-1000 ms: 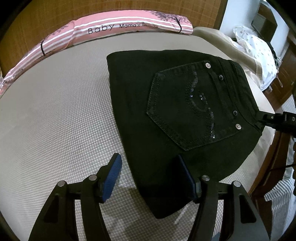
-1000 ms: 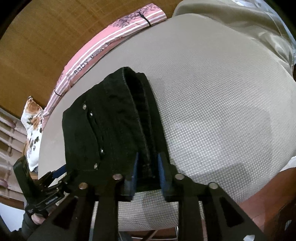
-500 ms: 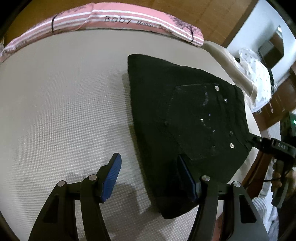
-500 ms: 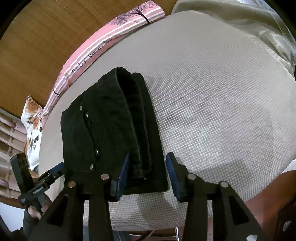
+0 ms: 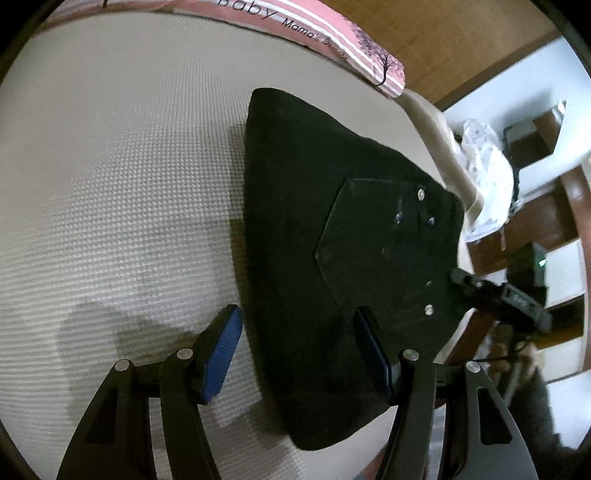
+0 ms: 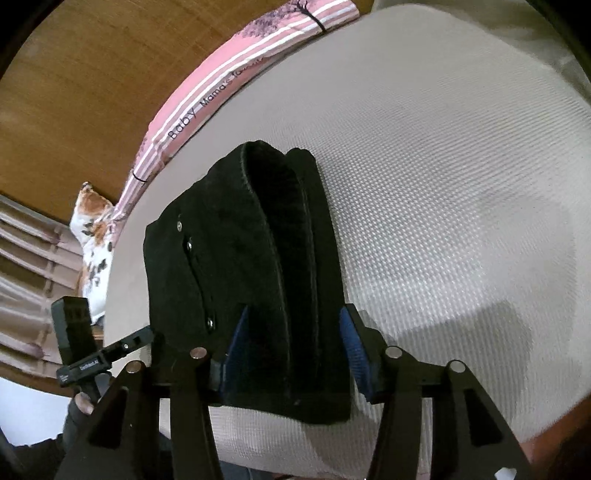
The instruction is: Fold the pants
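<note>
From your left wrist: your left gripper [image 5: 297, 354] hangs with its blue-padded jaws spread wide and nothing pinched. One pad sits over the near edge of the black denim pants [image 5: 332, 240], the other over bare bedding just beside them. The pants lie folded into a compact stack on the pale textured mattress cover [image 5: 110, 184], back pocket [image 5: 373, 240] with its rivets and sequins facing up. The pink striped pillow [image 5: 314, 33] runs along the far edge. Off the pants' right side you can see your right gripper [image 5: 458, 277], just at the waistband corner.

From your right wrist: the right gripper's jaws have just been opening. The stacked fold edges of the pants [image 6: 258, 277] sit between them, but the pads stand clear of the cloth, so you are holding nothing. The layers stand a little proud here, the top one bowed up. Your left gripper [image 6: 144, 339] shows at the lower left, near the pants' corner.

Watch out: that thick denim looks springy, and I'd judge the top layer could slide or flop open if a pad drags it as you pull back. The stack also lies close to the mattress edge, so a nudge toward you could tip it off.

Containers: none in either view, nothing to report there.
</note>
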A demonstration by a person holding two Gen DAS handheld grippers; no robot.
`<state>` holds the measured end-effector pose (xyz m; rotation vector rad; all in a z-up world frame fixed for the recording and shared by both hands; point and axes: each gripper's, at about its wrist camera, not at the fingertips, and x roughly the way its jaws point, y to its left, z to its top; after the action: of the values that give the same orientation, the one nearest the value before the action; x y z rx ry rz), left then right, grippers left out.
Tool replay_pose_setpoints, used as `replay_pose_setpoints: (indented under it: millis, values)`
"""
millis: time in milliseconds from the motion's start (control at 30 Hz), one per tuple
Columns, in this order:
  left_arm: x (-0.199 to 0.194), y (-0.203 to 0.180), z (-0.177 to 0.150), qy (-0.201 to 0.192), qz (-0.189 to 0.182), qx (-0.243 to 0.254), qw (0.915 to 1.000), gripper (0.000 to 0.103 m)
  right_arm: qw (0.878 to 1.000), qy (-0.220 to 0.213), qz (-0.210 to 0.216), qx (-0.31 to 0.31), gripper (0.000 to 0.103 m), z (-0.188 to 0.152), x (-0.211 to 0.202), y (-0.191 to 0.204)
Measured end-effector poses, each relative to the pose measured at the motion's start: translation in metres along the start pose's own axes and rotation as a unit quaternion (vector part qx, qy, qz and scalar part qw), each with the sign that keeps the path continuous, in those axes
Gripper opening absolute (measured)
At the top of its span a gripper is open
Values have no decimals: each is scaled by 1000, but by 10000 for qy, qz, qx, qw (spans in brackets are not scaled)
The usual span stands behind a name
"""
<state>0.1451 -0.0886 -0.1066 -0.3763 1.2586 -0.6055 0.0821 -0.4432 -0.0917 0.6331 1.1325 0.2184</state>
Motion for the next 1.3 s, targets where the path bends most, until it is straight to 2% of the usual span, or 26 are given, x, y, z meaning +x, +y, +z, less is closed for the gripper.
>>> replay_pose_setpoints:
  millis: [100, 167, 433, 633, 800, 1033, 1167, 1300]
  values:
    - [1, 3, 4, 38, -151, -125, 9998, 63, 9998, 63, 163, 39, 48, 5, 4, -5]
    - [3, 5, 7, 81, -259, -201, 9994, 63, 9996, 130, 234, 37, 52, 7, 7, -10]
    - [6, 9, 20, 65, -483, -196, 9986, 63, 9974, 183, 690, 112, 52, 14, 10, -23]
    - [3, 15, 18, -29, -661, -267, 9975, 63, 9936, 330, 1078, 70, 52, 24, 18, -29]
    - [8, 3, 19, -160, -506, -117, 9985, 63, 9908, 376, 1297, -12, 53, 29, 25, -26]
    - [4, -3, 10, -350, -219, 5, 9991, 63, 9890, 363, 1431, -8, 41, 33, 36, -22]
    - [2, -12, 1, -456, 158, 293, 9984, 57, 9888, 282, 1463, -43, 40, 34, 40, -20]
    - [-1, -8, -2, -449, 171, 208, 9986, 52, 9899, 257, 1391, -83, 38, 32, 39, -18]
